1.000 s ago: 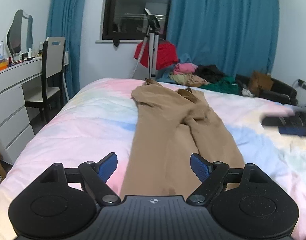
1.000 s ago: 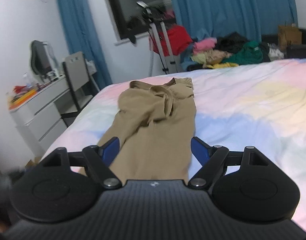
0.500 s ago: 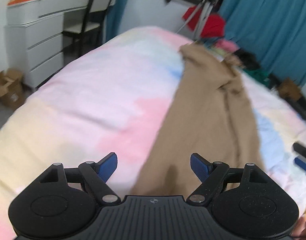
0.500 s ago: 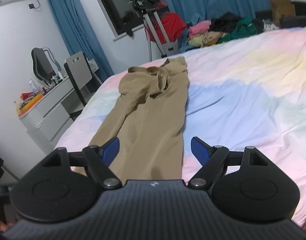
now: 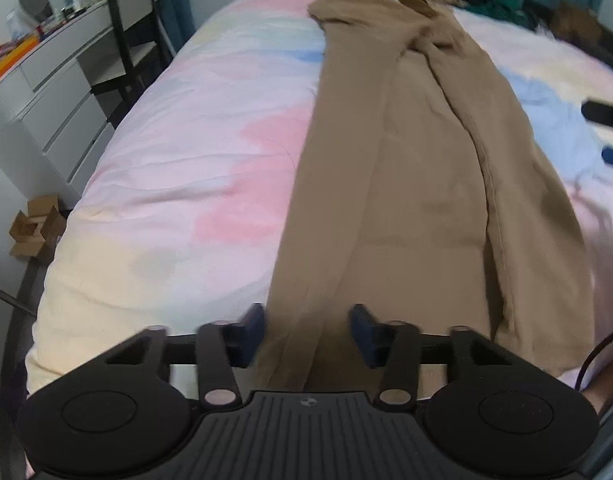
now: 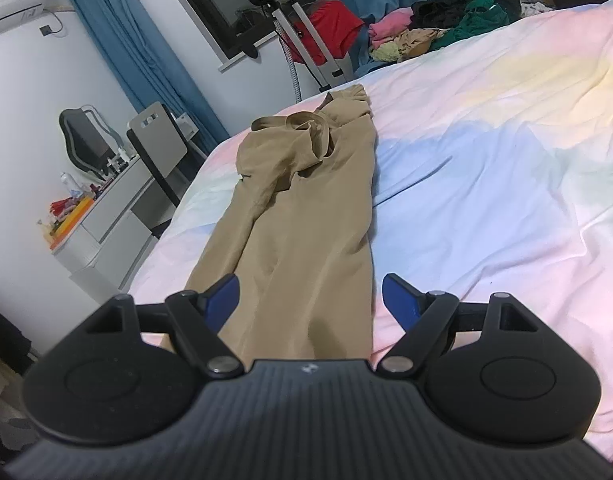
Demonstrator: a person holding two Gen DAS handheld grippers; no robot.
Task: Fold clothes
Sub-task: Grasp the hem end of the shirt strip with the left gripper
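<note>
Tan trousers (image 5: 418, 168) run lengthwise away from both tongs, hems nearest; left gripper (image 5: 308, 334) closest, right gripper (image 6: 310, 296) likewise gaping, both empty.

blue curtains (image 6: 146, 60), white dresser (image 5: 46, 92), chair (image 6: 158, 144)

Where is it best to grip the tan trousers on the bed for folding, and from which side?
Probably grip the tan trousers at the leg hems, coming from the near bed edge: they lie lengthwise, waistband far, hems just ahead of both open grippers, left and right.
</note>
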